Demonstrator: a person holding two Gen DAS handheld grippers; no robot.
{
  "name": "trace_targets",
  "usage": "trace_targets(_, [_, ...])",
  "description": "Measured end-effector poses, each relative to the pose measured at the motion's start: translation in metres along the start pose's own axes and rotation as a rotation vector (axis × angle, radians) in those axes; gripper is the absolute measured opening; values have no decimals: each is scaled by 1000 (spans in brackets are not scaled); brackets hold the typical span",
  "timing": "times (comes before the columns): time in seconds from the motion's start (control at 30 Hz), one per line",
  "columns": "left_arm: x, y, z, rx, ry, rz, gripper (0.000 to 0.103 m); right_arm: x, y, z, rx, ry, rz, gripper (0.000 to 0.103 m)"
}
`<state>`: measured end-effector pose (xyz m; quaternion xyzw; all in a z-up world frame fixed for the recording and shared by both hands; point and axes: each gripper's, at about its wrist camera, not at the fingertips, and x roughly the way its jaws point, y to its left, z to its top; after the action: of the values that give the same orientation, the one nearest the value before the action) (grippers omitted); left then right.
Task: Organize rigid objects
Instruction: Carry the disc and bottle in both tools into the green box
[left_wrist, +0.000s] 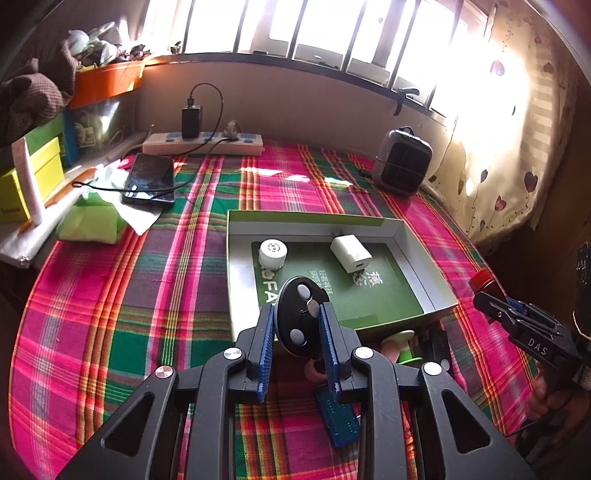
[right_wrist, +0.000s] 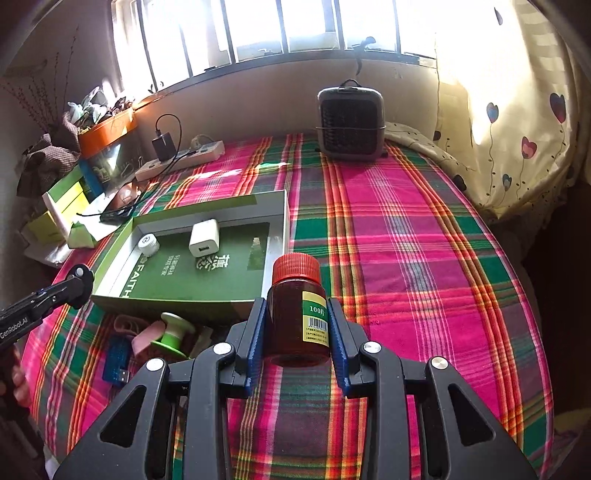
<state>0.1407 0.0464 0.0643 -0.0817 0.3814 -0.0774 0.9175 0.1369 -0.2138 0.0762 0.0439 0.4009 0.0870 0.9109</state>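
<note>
Left wrist view shows the left hand-held gripper (left_wrist: 297, 321) narrowed onto one black oval device (left_wrist: 299, 317) with pale buttons, its blue pads (left_wrist: 266, 332) pressing both edges, held above the plaid cloth (left_wrist: 147, 295). Just ahead of it sits one open green box (left_wrist: 240, 280) holding two things: one white cap (left_wrist: 272, 253) and one white charger (left_wrist: 351, 253). Right wrist view shows the right hand-held gripper (right_wrist: 297, 328) narrowed onto one amber bottle (right_wrist: 291, 314) with a red cap and yellow label, upright between its pads, clear of the cloth. Left of and below that gripper, near the box's front wall, lie one green spool (right_wrist: 173, 334) and one blue board (right_wrist: 116, 362). Far ahead stands one grey heater (right_wrist: 350, 122).
</note>
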Motion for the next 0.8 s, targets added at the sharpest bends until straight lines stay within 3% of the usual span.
trace_targets(0.8, [75,-13,47,29,67,-22,23,66,35,59,-84,66,53,33])
